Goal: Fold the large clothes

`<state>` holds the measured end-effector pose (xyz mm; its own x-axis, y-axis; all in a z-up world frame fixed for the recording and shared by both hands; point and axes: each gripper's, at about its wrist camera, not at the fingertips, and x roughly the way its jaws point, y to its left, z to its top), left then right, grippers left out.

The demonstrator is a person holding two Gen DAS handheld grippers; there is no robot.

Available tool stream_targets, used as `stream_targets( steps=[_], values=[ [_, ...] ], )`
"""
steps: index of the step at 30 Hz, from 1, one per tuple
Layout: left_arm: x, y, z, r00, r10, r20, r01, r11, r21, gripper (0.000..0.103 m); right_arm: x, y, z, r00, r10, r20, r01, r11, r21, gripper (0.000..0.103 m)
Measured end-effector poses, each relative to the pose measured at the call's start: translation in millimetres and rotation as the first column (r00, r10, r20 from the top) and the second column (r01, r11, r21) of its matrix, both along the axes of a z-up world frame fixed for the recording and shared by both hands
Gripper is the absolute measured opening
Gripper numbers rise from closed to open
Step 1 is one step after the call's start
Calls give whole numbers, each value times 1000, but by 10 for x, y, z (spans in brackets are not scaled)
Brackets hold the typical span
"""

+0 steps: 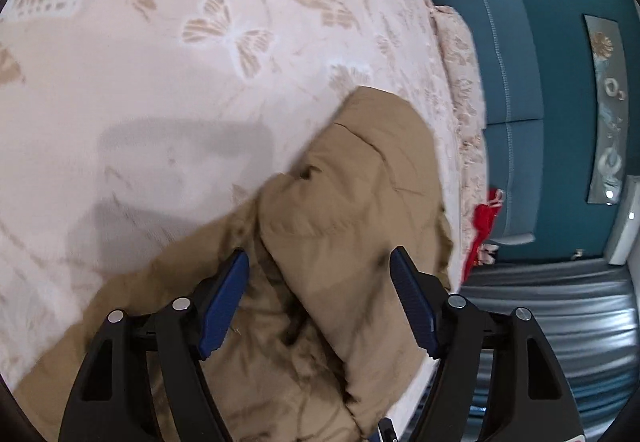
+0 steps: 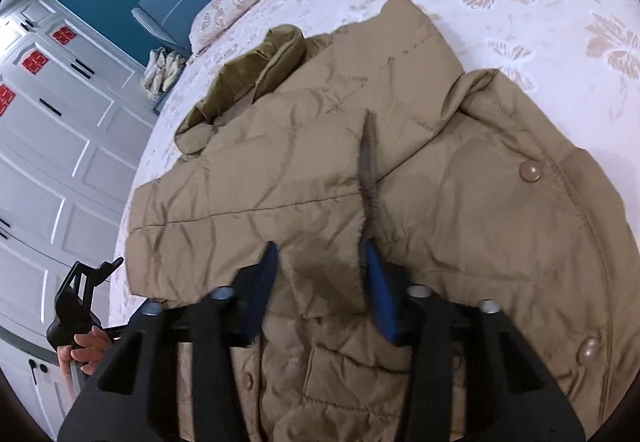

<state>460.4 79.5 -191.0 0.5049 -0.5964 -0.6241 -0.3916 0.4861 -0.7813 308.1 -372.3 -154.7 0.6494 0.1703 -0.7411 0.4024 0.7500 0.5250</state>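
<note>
A tan quilted jacket point(image 2: 400, 170) lies spread on the bed, one sleeve folded across its front, hood point(image 2: 256, 78) at the far left. My right gripper point(image 2: 320, 254) is open just above the folded sleeve's cuff, blue pads point(image 2: 380, 290) on either side of it, not pinching. In the left wrist view my left gripper point(image 1: 318, 262) is open over a rumpled part of the jacket point(image 1: 352, 194) near the bed's edge, holding nothing. The left gripper also shows at the lower left of the right wrist view point(image 2: 80, 294), held in a hand off the bed.
The bed has a pale cover with beige butterfly print point(image 1: 180, 62). A blue padded headboard point(image 1: 508, 82) and teal wall stand beside it. A red cloth point(image 1: 484, 218) lies at the bed's edge. White wardrobe doors point(image 2: 52, 146) stand left. A pale bundle point(image 2: 162, 68) sits beside the bed.
</note>
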Motion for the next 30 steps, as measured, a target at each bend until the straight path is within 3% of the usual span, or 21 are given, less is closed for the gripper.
stream_targets(
  steps=[1,3,5,8,10,12,15,17,20,23,27,29,30],
  values=[
    [16,8,0,1000,0,-2,0,1000,28,61,23,10,0,1000,11,-5,-11,1000,-15,3],
    [39,3,24,1000,-5,1,5,996,91,49,102,58,130,998,57,-1,-57,993,-105,1],
    [81,-38,51,1000,-29,3,28,989,148,28,145,92,410,994,102,51,-89,974,-206,1],
    [140,-190,136,995,-93,33,86,982,166,13,123,125,1197,960,179,217,-93,931,-354,1],
    [141,-339,253,990,-126,69,112,977,181,9,84,192,1535,939,205,274,-62,889,-453,0],
    [102,-467,400,983,-141,120,110,965,237,7,76,185,1662,932,205,298,-21,853,-522,0],
    [77,-614,432,980,-151,132,95,930,355,7,217,-23,1340,965,153,213,-20,853,-522,0],
    [116,-648,283,982,-163,90,117,915,386,6,347,-205,802,991,105,89,-49,876,-479,0],
    [88,-667,136,979,-187,86,132,891,434,8,385,-292,264,996,92,-18,-91,897,-433,0],
    [60,-688,67,971,-219,97,151,875,460,9,370,-323,-77,995,88,-56,-103,919,-380,1],
    [35,-710,-7,964,-244,104,162,852,497,13,428,-346,-202,993,92,-73,-112,929,-352,1],
    [21,-789,22,956,-273,106,173,818,549,13,420,-361,-228,992,95,-80,-116,934,-339,2],
    [10,-845,59,948,-302,100,186,781,596,14,422,-377,-231,992,95,-85,-118,936,-331,2]
  ],
)
